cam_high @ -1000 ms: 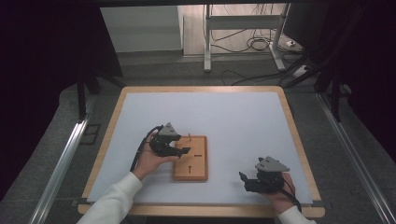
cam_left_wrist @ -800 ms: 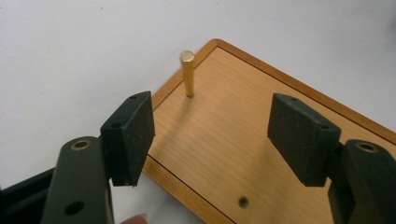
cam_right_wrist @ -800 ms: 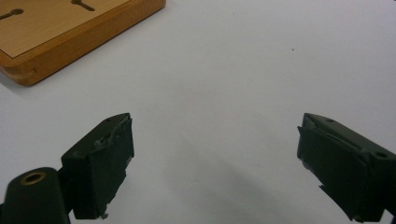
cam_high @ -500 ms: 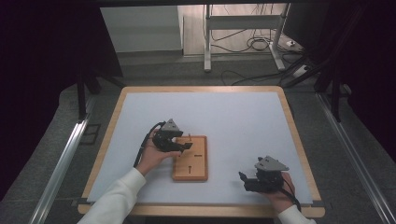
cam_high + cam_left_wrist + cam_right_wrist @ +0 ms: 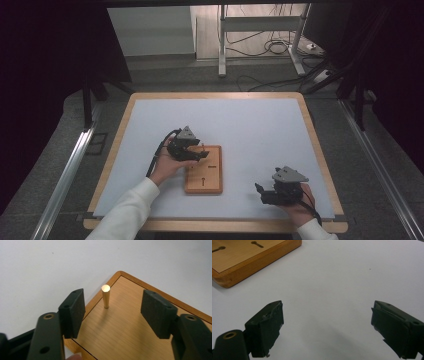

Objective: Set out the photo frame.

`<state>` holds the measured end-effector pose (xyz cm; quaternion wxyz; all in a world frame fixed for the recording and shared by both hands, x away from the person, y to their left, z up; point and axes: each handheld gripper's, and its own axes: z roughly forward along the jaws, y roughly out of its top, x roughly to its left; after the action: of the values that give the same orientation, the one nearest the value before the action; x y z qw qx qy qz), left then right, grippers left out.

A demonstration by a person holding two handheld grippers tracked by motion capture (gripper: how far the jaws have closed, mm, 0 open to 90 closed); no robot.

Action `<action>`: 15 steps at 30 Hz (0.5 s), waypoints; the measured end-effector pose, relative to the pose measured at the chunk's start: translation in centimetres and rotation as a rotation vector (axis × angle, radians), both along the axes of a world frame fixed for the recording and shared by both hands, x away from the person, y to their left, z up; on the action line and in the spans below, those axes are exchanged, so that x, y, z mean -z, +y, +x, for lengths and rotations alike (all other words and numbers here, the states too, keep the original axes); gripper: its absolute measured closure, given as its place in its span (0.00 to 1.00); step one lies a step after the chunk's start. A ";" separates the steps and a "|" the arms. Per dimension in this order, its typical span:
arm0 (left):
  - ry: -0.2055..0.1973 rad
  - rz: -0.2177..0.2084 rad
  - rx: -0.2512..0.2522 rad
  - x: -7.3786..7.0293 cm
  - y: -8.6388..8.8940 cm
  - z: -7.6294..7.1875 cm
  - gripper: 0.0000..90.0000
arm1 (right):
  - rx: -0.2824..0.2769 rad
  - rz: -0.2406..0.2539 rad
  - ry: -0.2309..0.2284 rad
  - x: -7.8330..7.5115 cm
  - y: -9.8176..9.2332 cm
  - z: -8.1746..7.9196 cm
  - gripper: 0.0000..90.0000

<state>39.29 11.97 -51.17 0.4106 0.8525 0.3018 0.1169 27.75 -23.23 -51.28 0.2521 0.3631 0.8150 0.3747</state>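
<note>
A wooden board lies on the white table top, a little left of the middle. Near its far left corner a short wooden peg stands upright in the board. My left gripper hangs over that corner. In the left gripper view the peg stands between the two pads of my left gripper, touching neither; the jaws have just been closing. My right gripper rests at the front right of the table, open with nothing in it.
The board has dark keyhole-shaped slots in its top. A raised wooden rim frames the white table top. Beyond the far edge, on the floor, stand a metal frame and loose cables.
My left hand has edged slightly away from the person, over the board's far left corner. The right gripper has not moved.
</note>
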 end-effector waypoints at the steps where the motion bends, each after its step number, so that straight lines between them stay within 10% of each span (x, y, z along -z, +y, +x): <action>1: -0.001 0.001 0.004 0.0 -0.1 0.1 0.46 | 0.001 0.001 0.000 0.0 0.0 0.0 0.12; 15: 0.016 -0.014 0.019 0.8 -0.4 1.0 0.83 | -0.001 -0.001 -0.002 0.0 0.1 0.0 0.12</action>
<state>40.31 11.62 -51.95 0.4152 0.8532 0.2979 0.1039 27.71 -23.13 -51.27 0.2529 0.3624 0.8151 0.3745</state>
